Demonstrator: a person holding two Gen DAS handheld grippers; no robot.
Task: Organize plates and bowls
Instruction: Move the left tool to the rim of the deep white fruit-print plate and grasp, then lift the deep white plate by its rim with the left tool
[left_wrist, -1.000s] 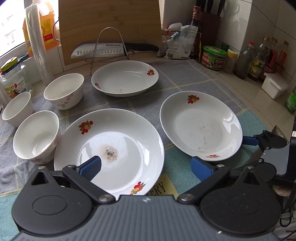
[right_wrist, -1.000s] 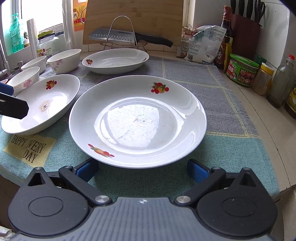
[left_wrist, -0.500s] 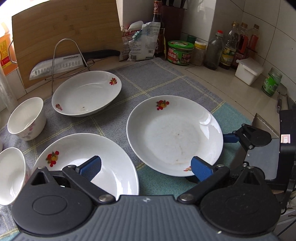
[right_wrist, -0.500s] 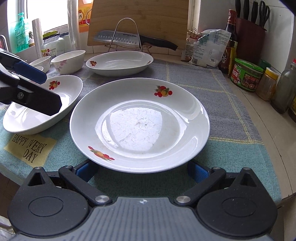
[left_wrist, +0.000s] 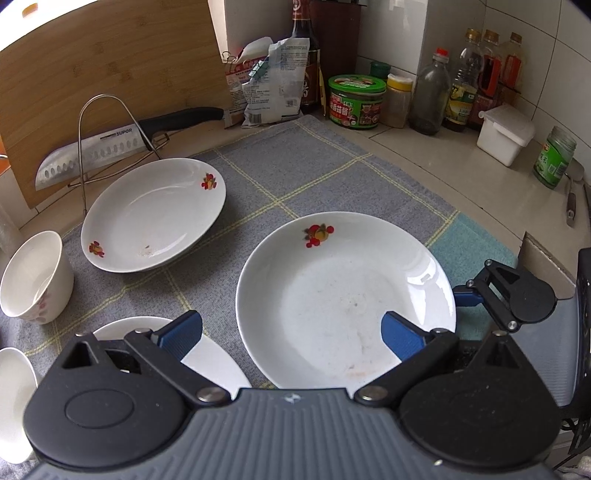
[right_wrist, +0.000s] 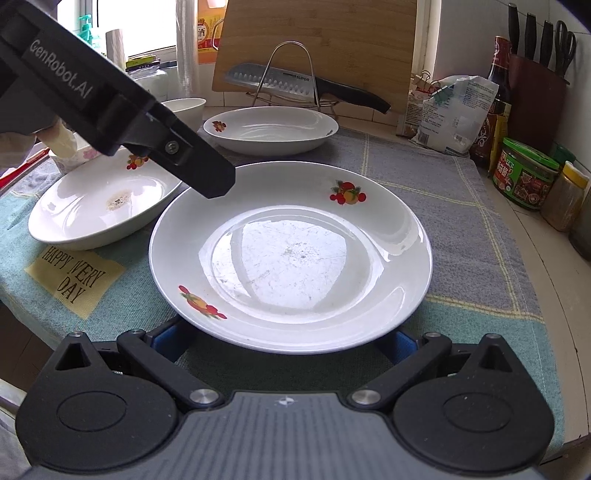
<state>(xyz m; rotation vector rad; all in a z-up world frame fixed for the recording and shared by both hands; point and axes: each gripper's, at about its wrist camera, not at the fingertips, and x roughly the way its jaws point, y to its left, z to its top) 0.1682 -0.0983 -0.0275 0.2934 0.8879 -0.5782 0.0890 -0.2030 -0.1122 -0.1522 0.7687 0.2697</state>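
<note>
Left wrist view – left gripper (left_wrist: 291, 332): fingers spread wide, holding nothing; it hangs above the near-left part of the middle plate (left_wrist: 343, 306), its right pad over the plate's near inside slope, its left pad over the gap toward the left plate (left_wrist: 207, 354)
Left wrist view – where the dishes lie: middle plate straight ahead and a little right of the claw; far plate (left_wrist: 155, 214) further off to the left, by the knife rack (left_wrist: 107, 140); one bowl (left_wrist: 35, 277) at the left edge, a second bowl (left_wrist: 14, 402) cut off by the frame; all rest on the checked cloth (left_wrist: 332, 177)
Left wrist view – right gripper (left_wrist: 465, 295): just beside the middle plate's right rim, low

Right wrist view – right gripper (right_wrist: 288, 339): fingers spread, both blue pads tucked under the near rim of the middle plate (right_wrist: 291, 254); whether they touch it cannot be told
Right wrist view – left gripper (right_wrist: 207, 181): its dark finger tip reaches over the plate's far-left rim, a gloved hand (right_wrist: 55, 136) behind it
Right wrist view – left plate (right_wrist: 99, 206): just beside the middle plate, to its left, rims near or overlapping

Deciding relation: the middle plate lies dead ahead of the right claw, rim-on, so that hand looks nearer for lifting it; a round plate has no long axis
</note>
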